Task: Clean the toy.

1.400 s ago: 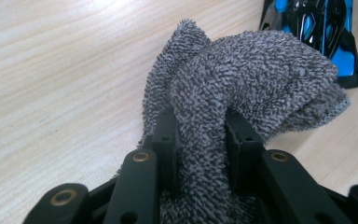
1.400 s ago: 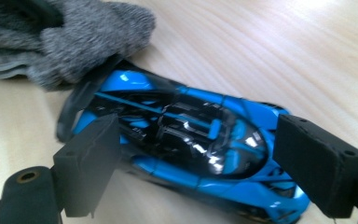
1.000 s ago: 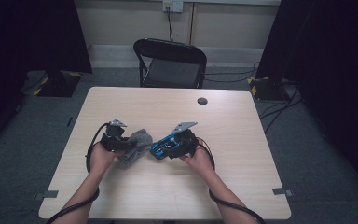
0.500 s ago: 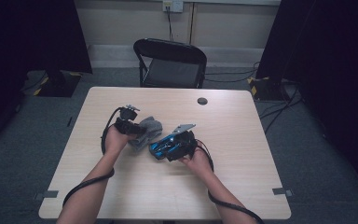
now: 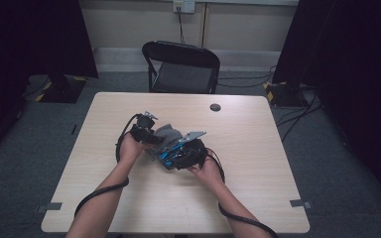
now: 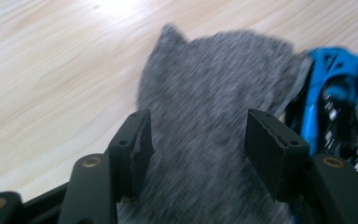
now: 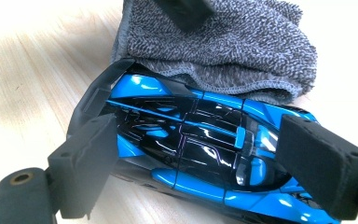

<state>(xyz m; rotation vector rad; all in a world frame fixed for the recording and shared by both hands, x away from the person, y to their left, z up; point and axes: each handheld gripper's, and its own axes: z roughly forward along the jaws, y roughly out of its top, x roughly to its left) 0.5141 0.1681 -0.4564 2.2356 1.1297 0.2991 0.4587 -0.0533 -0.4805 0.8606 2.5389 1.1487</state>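
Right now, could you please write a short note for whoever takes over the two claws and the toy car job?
Left claw: jaws have just been opening; they stand apart over the grey cloth, no pinch on it.
Right claw: jaws either side of the blue toy car, holding it lengthwise on the table.
Cloth lies against the car's far side, mid-table.
Done: cloth brought up to the car.
Left: probably regrip the cloth and go on wiping; how much is already wiped cannot be told.

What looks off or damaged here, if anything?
Nothing damaged or spilled. The blue toy car lies on its side between the right tool jaws, grey cloth bunched against it; left tool jaws have just opened over the cloth.
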